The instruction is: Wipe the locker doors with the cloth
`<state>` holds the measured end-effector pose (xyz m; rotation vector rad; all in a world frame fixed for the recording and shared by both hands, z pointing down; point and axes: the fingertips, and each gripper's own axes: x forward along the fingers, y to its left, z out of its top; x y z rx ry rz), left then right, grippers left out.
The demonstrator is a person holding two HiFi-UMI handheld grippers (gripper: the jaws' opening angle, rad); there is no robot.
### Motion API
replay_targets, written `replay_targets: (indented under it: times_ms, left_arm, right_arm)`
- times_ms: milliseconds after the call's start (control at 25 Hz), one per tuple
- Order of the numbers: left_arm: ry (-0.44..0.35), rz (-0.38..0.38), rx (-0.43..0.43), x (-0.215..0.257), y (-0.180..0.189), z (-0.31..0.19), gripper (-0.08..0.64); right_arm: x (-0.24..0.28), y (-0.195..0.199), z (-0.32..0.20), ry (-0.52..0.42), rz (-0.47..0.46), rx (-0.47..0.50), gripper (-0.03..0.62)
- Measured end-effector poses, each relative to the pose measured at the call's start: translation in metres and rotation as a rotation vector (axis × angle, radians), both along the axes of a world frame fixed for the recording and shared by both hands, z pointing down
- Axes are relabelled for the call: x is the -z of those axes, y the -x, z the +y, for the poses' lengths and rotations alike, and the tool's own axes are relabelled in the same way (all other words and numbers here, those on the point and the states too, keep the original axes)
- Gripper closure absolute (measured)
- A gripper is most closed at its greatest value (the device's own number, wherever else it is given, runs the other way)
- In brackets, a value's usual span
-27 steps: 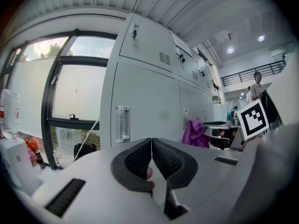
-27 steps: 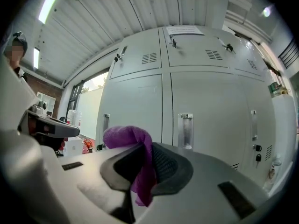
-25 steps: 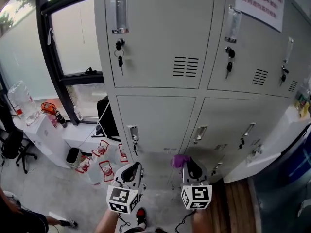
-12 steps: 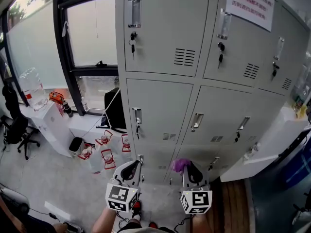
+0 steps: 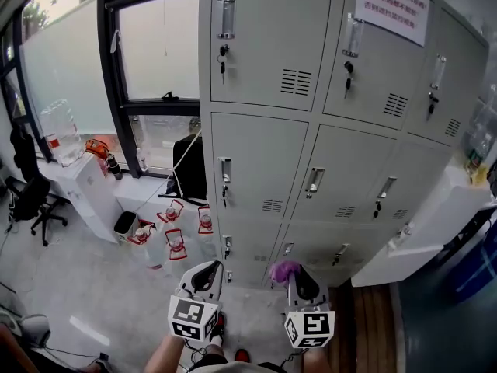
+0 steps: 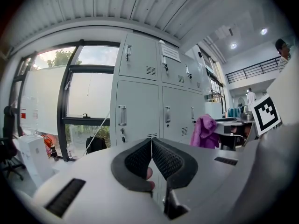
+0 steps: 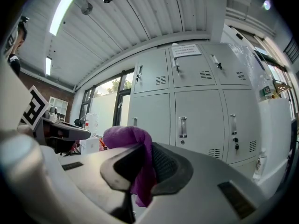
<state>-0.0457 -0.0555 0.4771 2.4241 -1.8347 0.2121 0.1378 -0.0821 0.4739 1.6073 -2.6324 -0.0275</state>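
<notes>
The left gripper (image 5: 205, 270) and the right gripper (image 5: 300, 275) are held low and side by side, apart from each other, both pointed forward. In the left gripper view the jaws are seen pressed together at their tips. The right gripper's jaws are clamped on the purple cloth (image 7: 127, 138), which is bunched above them. A bare forearm (image 5: 166, 356) is seen behind the left marker cube (image 5: 192, 318).

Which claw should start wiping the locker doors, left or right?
Right. The right claw is shut on the cloth and faces the lockers. The left claw is shut with nothing in it. Neither touches the lockers yet, so the right would likely just need to move in.
</notes>
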Motion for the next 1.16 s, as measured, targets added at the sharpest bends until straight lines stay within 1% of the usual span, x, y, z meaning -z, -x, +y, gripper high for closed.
replay_targets:
  times_ms: [360,1160]
  left_arm:
    - [-0.004,0.004,0.011,-0.001,-0.003,0.015,0.535]
    - [0.0,0.0,0.017,0.001,-0.008,0.016,0.535]
  right_arm:
    - [-0.005,0.001,0.016,0.005,0.009,0.025,0.538]
    - [-0.006,-0.004,0.017,0.006,0.008,0.034,0.538]
